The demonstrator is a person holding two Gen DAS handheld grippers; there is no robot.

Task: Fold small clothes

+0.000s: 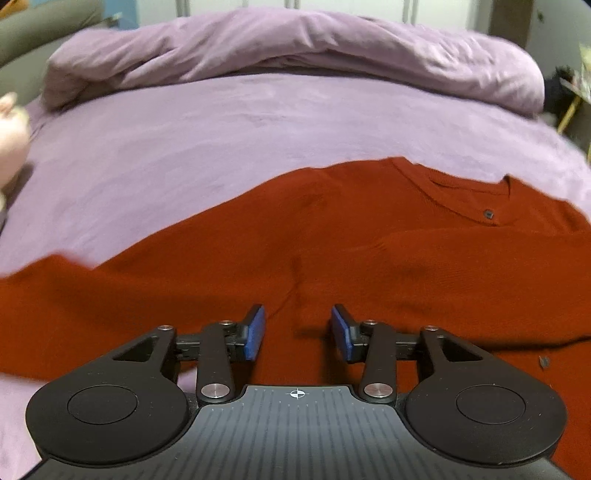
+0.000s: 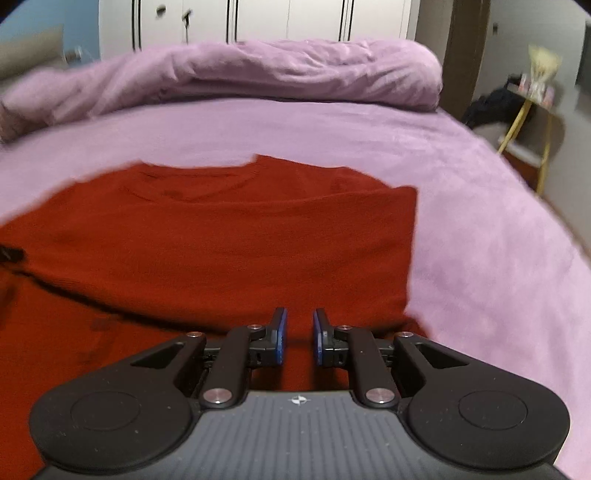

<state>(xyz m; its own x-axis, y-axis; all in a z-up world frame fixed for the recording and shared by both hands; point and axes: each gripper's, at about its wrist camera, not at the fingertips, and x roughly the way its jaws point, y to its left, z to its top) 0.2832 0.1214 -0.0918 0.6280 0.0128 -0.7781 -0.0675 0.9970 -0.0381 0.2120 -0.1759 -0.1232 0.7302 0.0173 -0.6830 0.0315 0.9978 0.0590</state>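
A red knit sweater (image 1: 332,236) lies flat on the purple bed sheet (image 1: 184,147), neckline (image 1: 465,195) with a dark button toward the far right. Its right sleeve is folded across the body; the left sleeve (image 1: 48,288) stretches out to the left. My left gripper (image 1: 298,332) is open and empty, hovering over the sweater's lower middle. In the right wrist view the sweater (image 2: 229,243) shows its folded right edge. My right gripper (image 2: 299,338) is open with a narrow gap, empty, over the sweater's lower right part.
A rumpled purple duvet (image 1: 295,48) lies across the far side of the bed, also in the right wrist view (image 2: 258,70). A pale object (image 1: 11,136) sits at the bed's left edge. A yellow-legged stand (image 2: 532,122) stands beyond the bed's right edge. White wardrobe doors (image 2: 258,18) are behind.
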